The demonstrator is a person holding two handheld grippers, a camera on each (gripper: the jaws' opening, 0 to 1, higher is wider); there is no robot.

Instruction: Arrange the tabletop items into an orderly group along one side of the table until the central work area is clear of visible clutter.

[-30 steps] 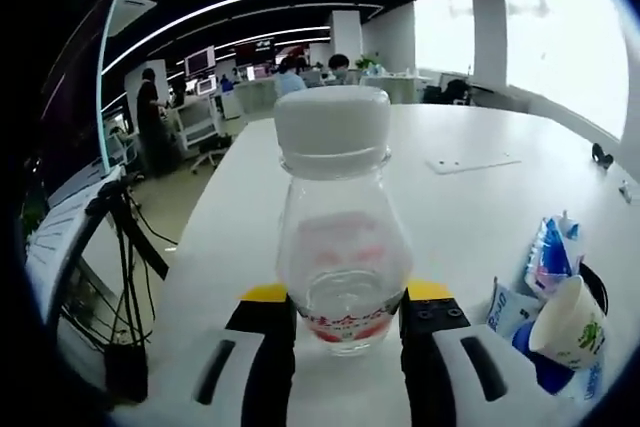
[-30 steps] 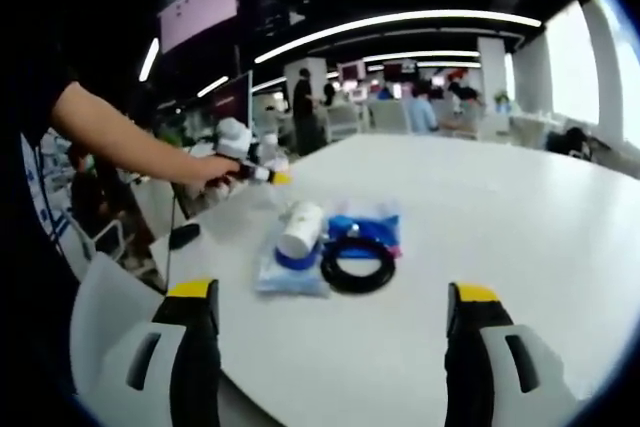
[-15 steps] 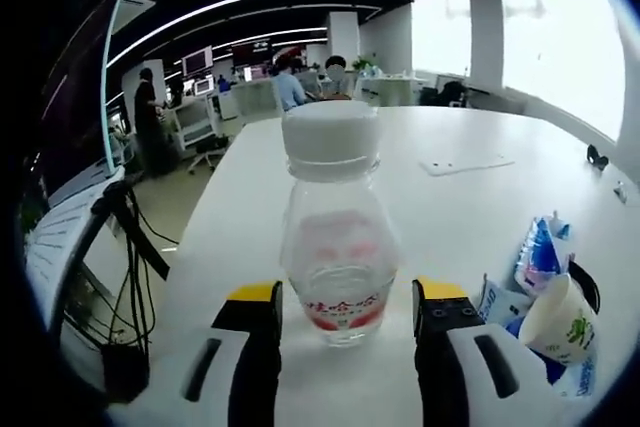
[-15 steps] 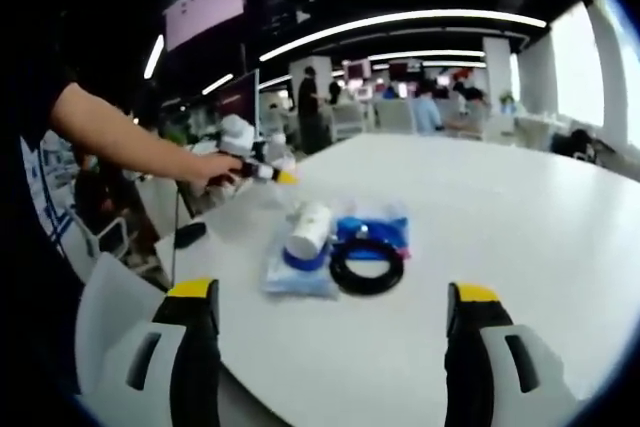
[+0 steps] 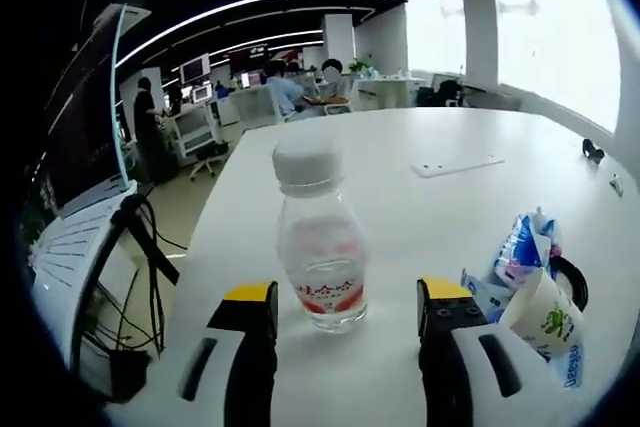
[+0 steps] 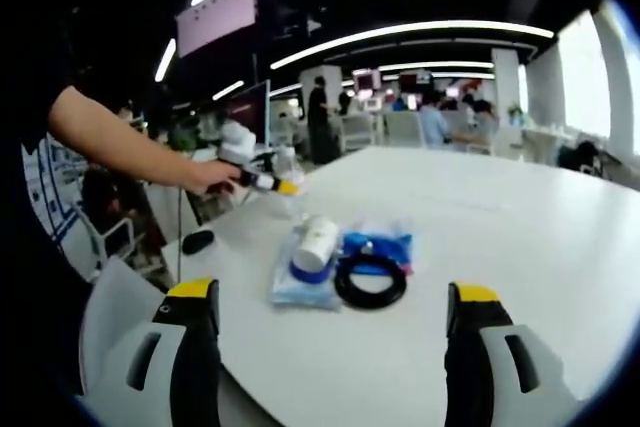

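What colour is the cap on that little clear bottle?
White. The cap on the bottle shows best in the left gripper view.

Left gripper view: low over the table (image 5: 420, 207) near its edge, facing along the top toward the office. Bottle (image 5: 320, 243) stands close, just ahead of the fingers (image 5: 252, 309), between them. Cup (image 5: 535, 309) and packets (image 5: 522, 247) lie right of the right finger.

Right gripper view: higher and farther back, off the table (image 6: 520, 237) edge, looking across it. Cup (image 6: 316, 243), packets (image 6: 378, 244) and ring (image 6: 370, 280) sit well ahead, between the fingers (image 6: 192, 299).

Shared: cup, packets, tabletop, background office.
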